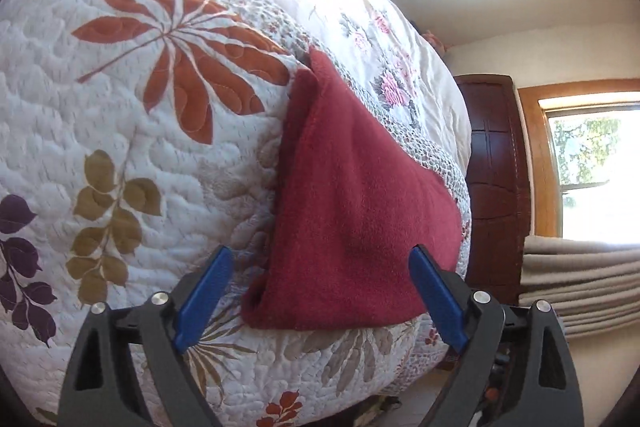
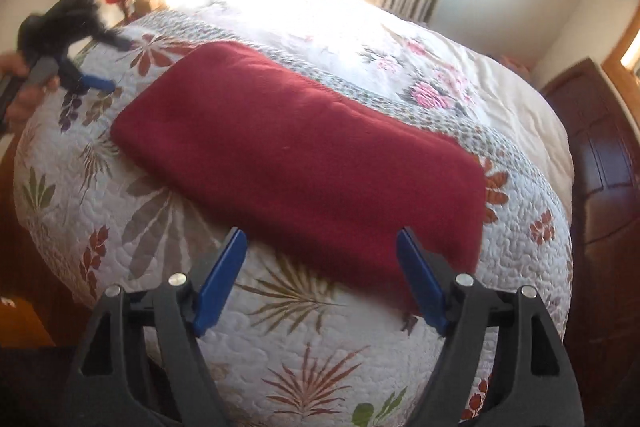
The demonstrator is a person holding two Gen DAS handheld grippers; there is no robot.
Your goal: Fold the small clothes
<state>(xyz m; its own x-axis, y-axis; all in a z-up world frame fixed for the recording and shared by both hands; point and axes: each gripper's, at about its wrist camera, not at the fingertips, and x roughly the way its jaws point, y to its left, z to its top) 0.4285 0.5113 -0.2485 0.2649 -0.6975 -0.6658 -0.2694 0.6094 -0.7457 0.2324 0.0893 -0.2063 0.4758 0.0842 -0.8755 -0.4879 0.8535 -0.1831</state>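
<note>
Dark red fleece garment, already doubled into a flat long rectangle, is lying on the white quilted bedspread with the leaf and flower print, near the bed's edge, probably kept flat so the next fold stays square.

Left wrist view: left hand-held gripper is hovering with its blue pads spread wide, nothing between them. Garment's near short end is sitting just ahead of the pads and between their lines, not touching either one. Dark wooden furniture and a window are showing beyond the bed.

Right wrist view: right hand-held gripper is also standing apart and empty, facing the garment's long side; near long edge is lying just beyond the fingertips, right pad overlapping the cloth edge in the picture, contact unclear. Left hand-held gripper is appearing blurred at the far left, beside the garment's short end, a hand holding it.

Judgement: one fold looks done; another crosswise fold is likely pending.
</note>
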